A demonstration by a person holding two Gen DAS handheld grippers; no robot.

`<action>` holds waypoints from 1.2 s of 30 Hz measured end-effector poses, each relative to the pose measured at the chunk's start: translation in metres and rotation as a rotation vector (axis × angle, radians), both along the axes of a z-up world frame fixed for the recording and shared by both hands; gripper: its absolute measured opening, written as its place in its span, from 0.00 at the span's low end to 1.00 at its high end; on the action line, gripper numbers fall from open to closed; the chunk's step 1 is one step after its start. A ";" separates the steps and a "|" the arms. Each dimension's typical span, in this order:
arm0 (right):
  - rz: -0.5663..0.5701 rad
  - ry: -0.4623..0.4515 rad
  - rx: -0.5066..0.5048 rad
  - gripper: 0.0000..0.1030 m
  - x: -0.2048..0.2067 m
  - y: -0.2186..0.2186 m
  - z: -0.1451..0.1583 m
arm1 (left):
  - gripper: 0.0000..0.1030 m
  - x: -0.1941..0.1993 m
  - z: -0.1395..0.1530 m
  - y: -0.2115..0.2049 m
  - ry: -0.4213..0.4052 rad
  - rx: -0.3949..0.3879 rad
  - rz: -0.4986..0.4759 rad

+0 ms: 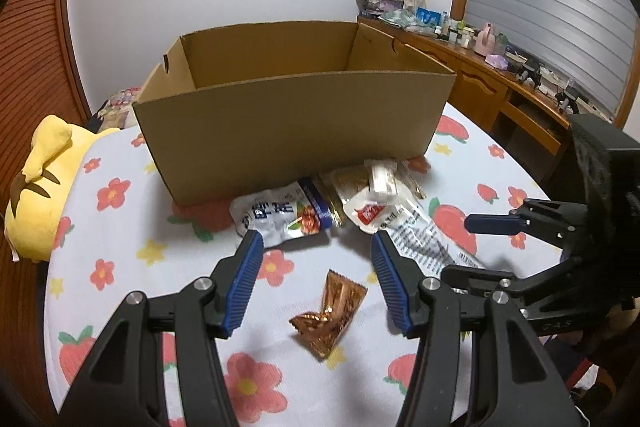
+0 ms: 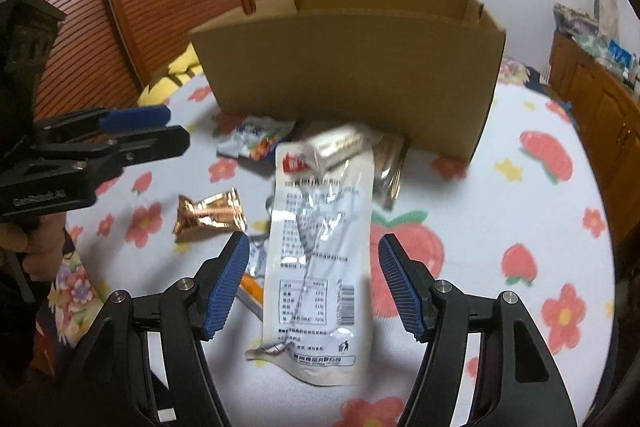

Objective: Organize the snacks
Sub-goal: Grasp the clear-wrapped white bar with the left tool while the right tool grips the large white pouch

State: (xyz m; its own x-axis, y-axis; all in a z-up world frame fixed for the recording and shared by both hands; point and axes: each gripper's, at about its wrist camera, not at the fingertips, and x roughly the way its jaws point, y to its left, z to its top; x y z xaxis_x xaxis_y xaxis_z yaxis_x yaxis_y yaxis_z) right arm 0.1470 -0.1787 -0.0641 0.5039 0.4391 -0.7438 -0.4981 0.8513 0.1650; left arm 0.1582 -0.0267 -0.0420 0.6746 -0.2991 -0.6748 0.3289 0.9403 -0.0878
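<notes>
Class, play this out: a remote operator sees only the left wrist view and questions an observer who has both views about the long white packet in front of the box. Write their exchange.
Operator: Are the right tongs gripping the long white packet?
Observer: No. In the right wrist view the long white packet lies flat between the open right tongs, with both pads clear of it.
Operator: Is anything hidden under its near end?
Observer: Yes. An orange wrapper edge pokes out from beneath the packet's left side.
</notes>
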 end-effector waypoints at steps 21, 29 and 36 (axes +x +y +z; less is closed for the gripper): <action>0.020 0.046 -0.060 0.68 0.012 0.010 -0.017 | 0.55 0.001 -0.009 -0.007 0.019 -0.029 -0.007; 0.037 0.038 -0.053 0.61 0.014 0.013 -0.020 | 0.55 0.010 -0.010 -0.013 0.027 -0.032 -0.019; 0.052 0.035 -0.055 0.51 0.007 0.009 -0.018 | 0.54 0.020 -0.009 -0.023 0.031 -0.045 -0.032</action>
